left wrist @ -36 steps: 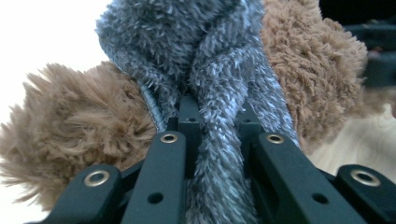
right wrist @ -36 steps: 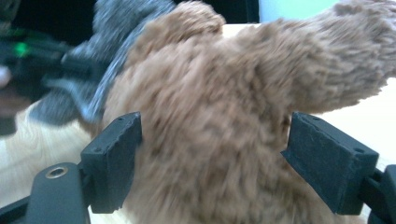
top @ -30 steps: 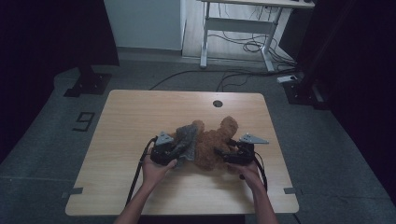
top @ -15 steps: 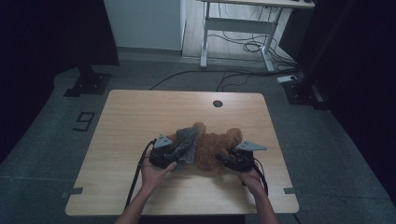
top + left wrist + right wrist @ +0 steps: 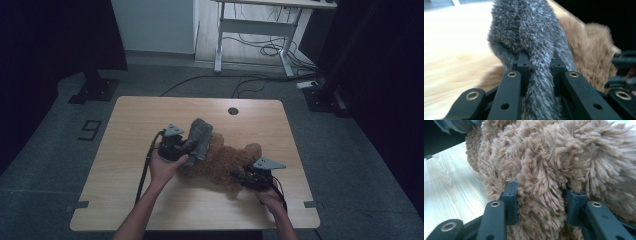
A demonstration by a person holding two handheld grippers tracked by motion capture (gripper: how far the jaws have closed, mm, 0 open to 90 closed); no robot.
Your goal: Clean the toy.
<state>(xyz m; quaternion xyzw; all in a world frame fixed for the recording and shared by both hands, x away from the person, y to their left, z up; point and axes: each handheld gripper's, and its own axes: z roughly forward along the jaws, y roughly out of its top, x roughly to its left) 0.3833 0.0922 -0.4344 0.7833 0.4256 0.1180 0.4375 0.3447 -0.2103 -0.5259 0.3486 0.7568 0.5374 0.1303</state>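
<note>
Left hand-held gripper (image 5: 537, 65) pinches the grey plush piece (image 5: 200, 137), raised above the surface (image 5: 130, 120); right hand-held gripper (image 5: 540, 195), jaws just closing, clenches the brown plush toy (image 5: 220, 162) lying mid-surface (soft, light, compressible; grip deep into pile).

Room, seen from above. A pale wooden tabletop (image 5: 150, 120) with rounded corners stands on a grey floor (image 5: 350, 165); a round cable hole (image 5: 232, 110) sits near its far edge. Beyond it, a white wall panel (image 5: 152, 25) and a white desk frame (image 5: 255, 35) with loose cables (image 5: 265, 50) under it. Black stand bases (image 5: 95, 91) rest left and right of the tabletop. A "9" mark (image 5: 90, 130) and tape strips (image 5: 78, 205) lie on the floor. Both sides of the room are dark; light is dim.
</note>
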